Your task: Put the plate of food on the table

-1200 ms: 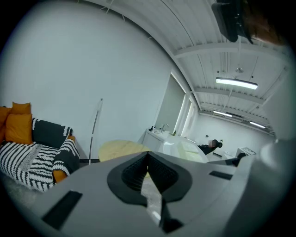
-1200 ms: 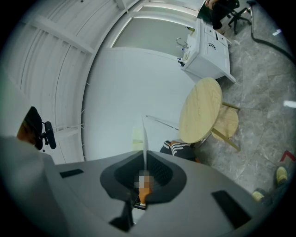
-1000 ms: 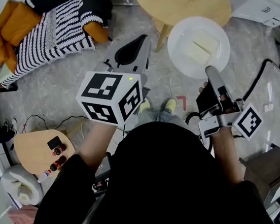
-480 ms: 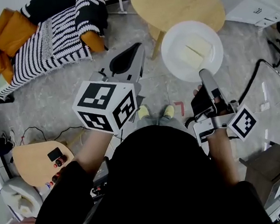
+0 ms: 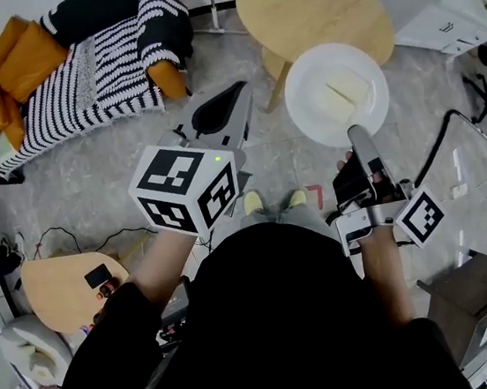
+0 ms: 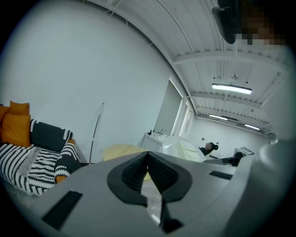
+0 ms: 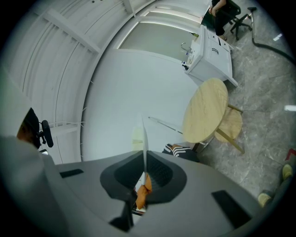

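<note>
Table (image 5: 307, 3) first: the round wooden top is sitting at about twelve to one o'clock from the person in the head view, and its surface is showing bare, with nothing set on it yet. It is also appearing in the right gripper view, pale and round at about two o'clock, well beyond the jaws.

Next, the white plate (image 5: 311, 111) is hanging at one o'clock, between the person and the table. Its far rim is overlapping the table's six o'clock edge in the head view, while most of it is lying over the grey floor (image 5: 89, 174). How high it is riding against the tabletop I cannot tell. So the carrying is looking largely done, and the last reach over the top, the lowering and the letting go are all remaining.

The right gripper (image 5: 357, 134) is pinching the plate at its six o'clock rim. In its own view the rim is running edge-on as a thin white line between the closed pads, so the clamp is looking firm.

The left gripper (image 5: 235, 97) is pointing toward twelve o'clock, well apart from the plate at its nine o'clock side, with its jaws pressed together on nothing.

Smallest, the food (image 5: 347, 91), pale flat slabs, is lying near the plate's middle and toward its one o'clock side.
</note>
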Demonstrator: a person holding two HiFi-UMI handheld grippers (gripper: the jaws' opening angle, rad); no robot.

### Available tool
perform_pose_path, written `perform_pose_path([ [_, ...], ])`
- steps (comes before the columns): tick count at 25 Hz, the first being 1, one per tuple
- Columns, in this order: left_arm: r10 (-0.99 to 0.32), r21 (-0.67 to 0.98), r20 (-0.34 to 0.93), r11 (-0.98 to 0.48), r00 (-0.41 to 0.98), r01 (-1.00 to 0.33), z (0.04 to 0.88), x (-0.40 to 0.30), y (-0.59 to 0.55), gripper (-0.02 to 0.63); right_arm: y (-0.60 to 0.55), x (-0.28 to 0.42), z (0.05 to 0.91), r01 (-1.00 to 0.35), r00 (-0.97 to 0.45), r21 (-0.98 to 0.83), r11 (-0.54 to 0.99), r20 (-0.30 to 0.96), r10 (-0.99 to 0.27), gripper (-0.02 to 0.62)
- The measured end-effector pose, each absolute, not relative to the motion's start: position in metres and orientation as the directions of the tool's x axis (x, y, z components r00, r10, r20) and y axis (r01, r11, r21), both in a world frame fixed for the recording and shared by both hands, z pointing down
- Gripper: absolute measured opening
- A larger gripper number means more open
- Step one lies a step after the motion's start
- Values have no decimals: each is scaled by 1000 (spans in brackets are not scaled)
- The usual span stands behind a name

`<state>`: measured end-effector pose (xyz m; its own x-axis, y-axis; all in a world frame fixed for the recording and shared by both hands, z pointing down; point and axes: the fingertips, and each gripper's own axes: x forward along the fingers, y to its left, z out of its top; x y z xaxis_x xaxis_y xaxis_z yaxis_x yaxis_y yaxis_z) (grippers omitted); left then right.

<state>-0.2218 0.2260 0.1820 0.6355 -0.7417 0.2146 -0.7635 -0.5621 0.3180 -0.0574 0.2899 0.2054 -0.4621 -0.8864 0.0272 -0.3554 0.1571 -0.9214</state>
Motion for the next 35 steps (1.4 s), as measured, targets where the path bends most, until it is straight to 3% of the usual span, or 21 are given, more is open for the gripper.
perform_pose_path([
  [35,-736,299,143,-606,662,-737,172,-258,210,8,274,-98,186,-361,-490,-902,235,-31,-871,18],
])
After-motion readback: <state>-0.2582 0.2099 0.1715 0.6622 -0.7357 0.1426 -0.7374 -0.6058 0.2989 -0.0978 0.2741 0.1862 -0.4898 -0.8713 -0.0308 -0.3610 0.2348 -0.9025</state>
